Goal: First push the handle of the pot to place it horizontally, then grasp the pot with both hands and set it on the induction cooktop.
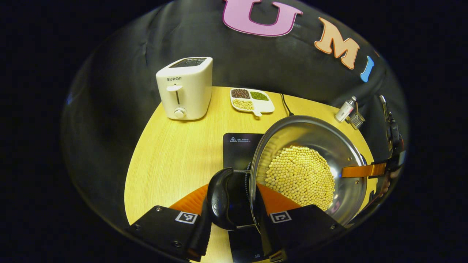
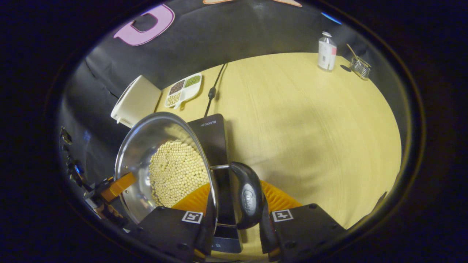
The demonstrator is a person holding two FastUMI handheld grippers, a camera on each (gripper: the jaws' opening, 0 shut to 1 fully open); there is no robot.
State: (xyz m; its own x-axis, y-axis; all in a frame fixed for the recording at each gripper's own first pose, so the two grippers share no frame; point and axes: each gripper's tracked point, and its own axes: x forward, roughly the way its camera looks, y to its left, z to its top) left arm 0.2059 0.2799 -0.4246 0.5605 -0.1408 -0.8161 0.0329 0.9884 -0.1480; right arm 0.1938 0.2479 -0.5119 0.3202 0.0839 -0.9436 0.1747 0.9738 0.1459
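Observation:
A steel pot holding soybeans hangs tilted over the black induction cooktop. In the left gripper view my left gripper is shut on one black side handle, with one finger inside the pot's rim and one outside the handle. In the right gripper view my right gripper clamps the opposite black handle the same way. Each gripper also appears across the pot in the other's view: right gripper, left gripper.
On the round wooden table stand a white toaster, a divided dish of beans, a small bottle and a wire basket. The cooktop's cord runs to the back.

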